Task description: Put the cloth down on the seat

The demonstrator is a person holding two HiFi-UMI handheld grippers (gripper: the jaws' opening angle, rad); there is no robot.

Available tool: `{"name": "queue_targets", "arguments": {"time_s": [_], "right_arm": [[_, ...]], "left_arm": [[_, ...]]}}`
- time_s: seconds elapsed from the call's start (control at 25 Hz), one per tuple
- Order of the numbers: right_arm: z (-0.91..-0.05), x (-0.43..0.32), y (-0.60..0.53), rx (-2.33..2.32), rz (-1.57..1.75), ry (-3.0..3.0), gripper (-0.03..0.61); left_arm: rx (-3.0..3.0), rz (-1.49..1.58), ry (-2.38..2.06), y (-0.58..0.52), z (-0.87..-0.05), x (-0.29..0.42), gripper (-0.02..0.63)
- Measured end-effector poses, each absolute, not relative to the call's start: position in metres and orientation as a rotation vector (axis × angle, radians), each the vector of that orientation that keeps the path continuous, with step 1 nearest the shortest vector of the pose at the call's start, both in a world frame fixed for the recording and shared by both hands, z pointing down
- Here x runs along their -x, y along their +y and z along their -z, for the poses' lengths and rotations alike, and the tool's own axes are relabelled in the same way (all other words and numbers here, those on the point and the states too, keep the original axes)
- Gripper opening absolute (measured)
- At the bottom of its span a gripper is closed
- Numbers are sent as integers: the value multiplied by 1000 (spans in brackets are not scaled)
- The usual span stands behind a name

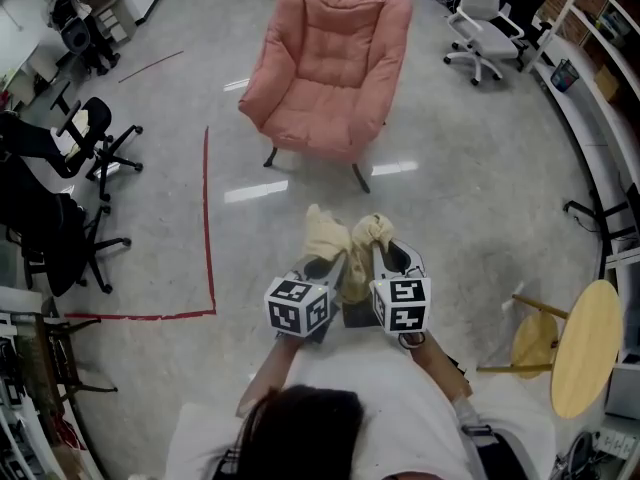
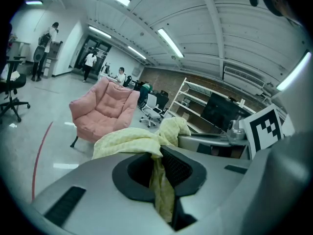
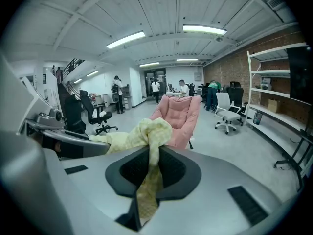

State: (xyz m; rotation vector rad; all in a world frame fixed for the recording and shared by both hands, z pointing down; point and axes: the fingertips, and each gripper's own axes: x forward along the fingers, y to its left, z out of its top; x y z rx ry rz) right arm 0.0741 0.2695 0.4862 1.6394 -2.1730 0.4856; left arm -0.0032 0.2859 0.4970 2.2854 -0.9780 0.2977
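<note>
- Cloth [image 1: 343, 234], pale yellow and bunched, hangs in the air between the two grippers, above the grey floor [image 1: 450, 198].
- Left gripper [image 2: 157, 168]: jaws clamped on one end of the cloth.
- Right gripper [image 3: 146, 177]: jaws pinched tight on the other end.
- Pink armchair [image 1: 330, 63] stands ahead, well apart from the cloth, which is not yet on its seat.

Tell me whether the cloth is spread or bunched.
Bunched. The cloth is crumpled in lumps, pinched by the left gripper and right gripper, not laid flat.
</note>
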Motion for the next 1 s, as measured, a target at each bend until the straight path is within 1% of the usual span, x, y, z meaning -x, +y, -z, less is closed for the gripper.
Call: {"name": "queue_targets", "arguments": {"time_s": [0.48,0.72,1.0], "right_arm": [[-489,-123,165,-1533,-447,-2225,58],[-490,-153,132,-1528,-449,-2223,58],[-494,-163,111,-1511,-460,-2237,58]], "left_arm": [[-2235,-272,-1056,181,-503,-48,54],[-2220,-266,-1066,151,-505,-78,54],[-2217,-282,-1089,130,-507,-89,54]]}}
